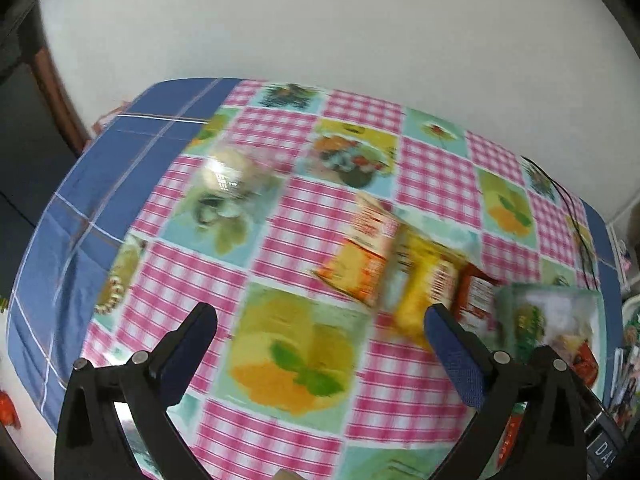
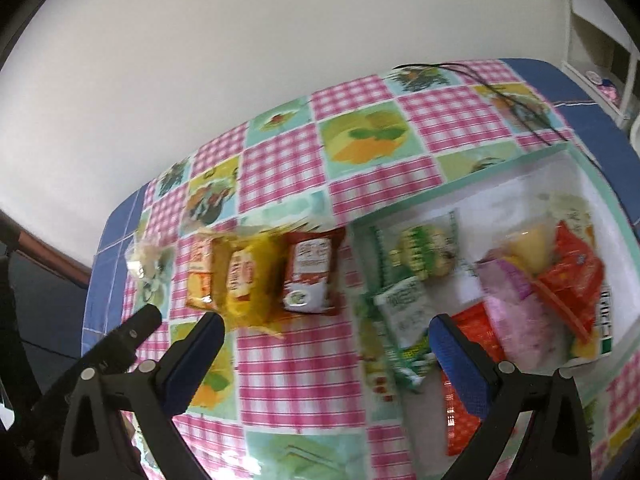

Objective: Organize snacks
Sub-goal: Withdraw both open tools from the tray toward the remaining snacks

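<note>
While the left wrist view looked down past its own fingers, the left gripper (image 1: 320, 320) stood wide open and empty over the pink-checked, fruit-printed oilcloth table cover (image 1: 288, 208). Beyond its right finger lay a row of three packets: an orange-and-white snack packet (image 1: 360, 256), a yellow crinkled snack bag (image 1: 424, 284) and a red-and-white sachet (image 1: 478, 294).

Through the right wrist view, the right gripper (image 2: 326, 326) likewise gaped with nothing held. The row sat just ahead of its left finger, each packet's long axis running away from the camera; the mint-rimmed white box (image 2: 472, 184), part filled with packets, lay past the right finger. Judged step: between picks. Next, one gripper would need centring across a packet's short width before closing.
</note>
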`<state>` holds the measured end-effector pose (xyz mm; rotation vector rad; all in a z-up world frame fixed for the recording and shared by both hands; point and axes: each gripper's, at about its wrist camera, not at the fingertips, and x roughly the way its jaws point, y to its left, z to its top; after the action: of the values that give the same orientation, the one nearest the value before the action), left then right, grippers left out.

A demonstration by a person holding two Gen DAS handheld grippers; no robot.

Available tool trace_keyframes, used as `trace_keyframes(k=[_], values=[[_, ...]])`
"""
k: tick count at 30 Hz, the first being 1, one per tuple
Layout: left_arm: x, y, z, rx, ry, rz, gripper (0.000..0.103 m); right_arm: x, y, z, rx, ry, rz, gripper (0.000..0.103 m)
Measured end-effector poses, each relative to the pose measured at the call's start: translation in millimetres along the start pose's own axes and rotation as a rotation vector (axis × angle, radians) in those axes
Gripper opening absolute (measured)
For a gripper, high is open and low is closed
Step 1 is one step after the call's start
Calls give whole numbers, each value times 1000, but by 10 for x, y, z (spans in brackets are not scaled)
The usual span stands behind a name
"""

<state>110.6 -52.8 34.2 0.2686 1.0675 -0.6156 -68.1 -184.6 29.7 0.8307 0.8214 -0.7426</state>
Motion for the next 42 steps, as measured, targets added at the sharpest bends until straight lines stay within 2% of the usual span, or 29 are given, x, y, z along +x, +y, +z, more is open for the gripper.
trace_keyframes(k=[4, 7, 13, 19, 24, 27, 29, 36, 42], values=[[11, 276, 78, -34, -10, 14, 103, 63, 156, -40, -23, 18, 19, 103], [47, 425, 105, -41, -11, 31, 103, 136, 272, -62, -44, 33, 3, 103], [147, 651, 129, -71, 11, 19, 103, 242, 427, -84, -81, 46, -33, 103], [255, 743, 137, -69, 36, 4, 103, 293, 486, -92, -100, 54, -72, 103], [297, 810, 212, -86, 34, -70, 103, 326, 590, -63, -122, 47, -92, 103], [307, 824, 281, -67, 15, -36, 103, 350, 647, -31, -133, 45, -87, 103], [303, 839, 367, -40, -13, 9, 103, 376, 674, 4, -136, 45, -86, 103], [346, 981, 776, -30, 19, -42, 103, 443, 744, 168, -129, 45, -79, 100], [489, 997, 1054, -12, 69, -65, 103, 597, 811, 277, -136, 69, -91, 90]])
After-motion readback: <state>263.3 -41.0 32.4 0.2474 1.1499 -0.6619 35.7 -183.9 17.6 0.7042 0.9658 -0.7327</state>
